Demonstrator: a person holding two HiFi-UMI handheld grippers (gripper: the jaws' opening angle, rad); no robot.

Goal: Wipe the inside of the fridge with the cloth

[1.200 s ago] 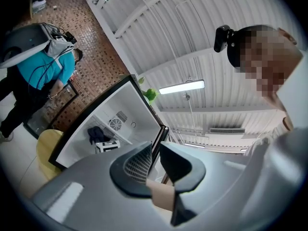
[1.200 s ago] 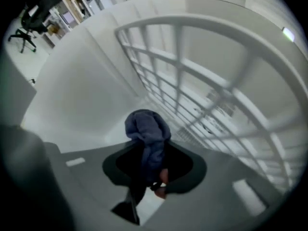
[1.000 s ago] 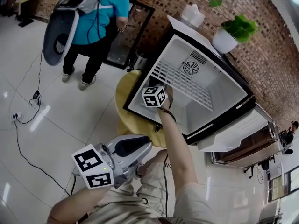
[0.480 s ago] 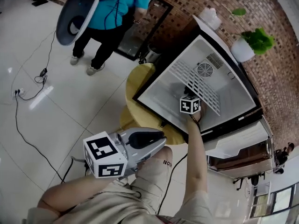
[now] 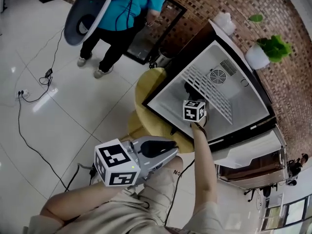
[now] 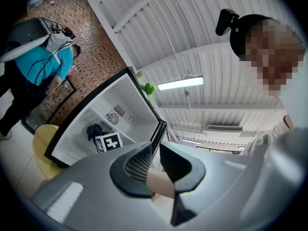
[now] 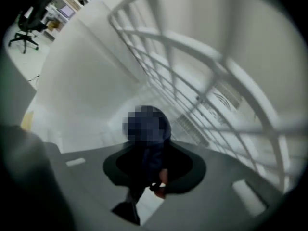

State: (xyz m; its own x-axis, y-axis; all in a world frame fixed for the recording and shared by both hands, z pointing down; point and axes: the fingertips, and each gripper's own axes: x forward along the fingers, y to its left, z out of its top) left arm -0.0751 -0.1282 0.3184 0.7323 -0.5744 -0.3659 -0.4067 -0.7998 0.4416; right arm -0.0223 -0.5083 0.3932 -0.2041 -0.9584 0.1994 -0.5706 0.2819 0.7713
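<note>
Head view: the right gripper [image 5: 191, 95] is sitting inside the fridge [image 5: 168, 99] at upper right, its 2 fingers clenching the dark cloth [image 5: 188, 87] beside the wire shelf [image 5: 210, 94] for wiping; the left gripper [image 5: 170, 152], fingers together and empty, is idling lower left, clear.

Background: glossy pale tiled floor [image 5: 73, 106] with black cables [image 5: 29, 130] trailing across it, red-brown brick wall [image 5: 204, 4] behind, round yellow table [image 5: 146, 89], potted green plant [image 5: 265, 52], white ribbed ceiling [image 6: 159, 37] with one lit tube light [image 6: 180, 83].
</note>
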